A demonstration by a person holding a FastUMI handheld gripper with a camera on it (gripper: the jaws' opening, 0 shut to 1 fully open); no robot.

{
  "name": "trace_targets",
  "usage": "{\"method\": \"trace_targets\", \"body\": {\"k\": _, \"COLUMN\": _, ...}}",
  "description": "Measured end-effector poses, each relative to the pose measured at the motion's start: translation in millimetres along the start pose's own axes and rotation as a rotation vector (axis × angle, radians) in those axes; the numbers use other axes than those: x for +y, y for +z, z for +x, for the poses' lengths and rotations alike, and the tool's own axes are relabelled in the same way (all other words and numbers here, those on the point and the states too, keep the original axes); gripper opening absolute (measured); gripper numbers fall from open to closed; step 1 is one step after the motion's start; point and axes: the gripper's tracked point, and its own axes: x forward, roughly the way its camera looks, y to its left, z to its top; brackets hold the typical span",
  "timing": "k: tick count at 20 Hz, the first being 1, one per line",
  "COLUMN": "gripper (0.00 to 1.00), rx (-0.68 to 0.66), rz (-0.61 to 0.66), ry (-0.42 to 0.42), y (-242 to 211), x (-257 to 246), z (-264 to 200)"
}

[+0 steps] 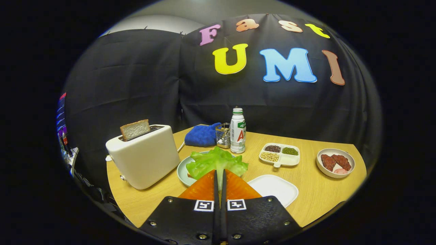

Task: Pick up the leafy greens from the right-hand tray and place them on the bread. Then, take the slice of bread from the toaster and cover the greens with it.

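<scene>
The wooden table [320, 200] took up the lower half of the frame. The biggest thing on it was the white toaster [144, 160] at centre left, with a slice of bread [135, 129] standing up out of one slot, poking well above the top.

At the bottom centre was the gripper [219, 177], with both fingers pressed nearly together and pinching the stem end of the leafy greens [216, 162]. The leaf fanned out just ahead of the fingertips, in the middle of the frame, over a pale round plate [181, 172] that sat right beside the toaster. A tiny bit of something yellowish peeked out under the leaf's left edge. I couldn't tell if that was bread, and I couldn't tell if the leaf was resting on it or hanging just above.

To the right of the fingers sat a white square tray [274, 189]. Behind the greens, toward the centre, was a blue cloth [202, 135], then a small clear glass holder [223, 135], then a white bottle with a green cap [237, 131], all close together in a row.

To the right of centre sat a white divided dish [280, 154] with dark, green and pale beans in separate sections. At far right was a round bowl [335, 162] with reddish-brown meat pieces.
</scene>
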Motion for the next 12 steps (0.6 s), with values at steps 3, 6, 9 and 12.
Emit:
{"method": "trace_targets", "body": {"k": 3, "gripper": 0.00, "rx": 0.006, "rz": 0.021, "ry": 0.003, "y": 1.3, "x": 9.1, "z": 23.2}}
{"method": "trace_targets", "body": {"k": 6, "gripper": 0.00, "rx": 0.027, "rz": 0.046, "ry": -0.026, "y": -2.8, "x": 11.6, "z": 44.8}}
{"method": "trace_targets", "body": {"k": 9, "gripper": 0.00, "rx": 0.058, "rz": 0.078, "ry": -0.036, "y": -12.5, "x": 16.3, "z": 67.6}}
{"method": "trace_targets", "body": {"k": 12, "gripper": 0.00, "rx": 0.096, "rz": 0.118, "ry": -0.030, "y": -23.2, "x": 22.2, "z": 85.7}}
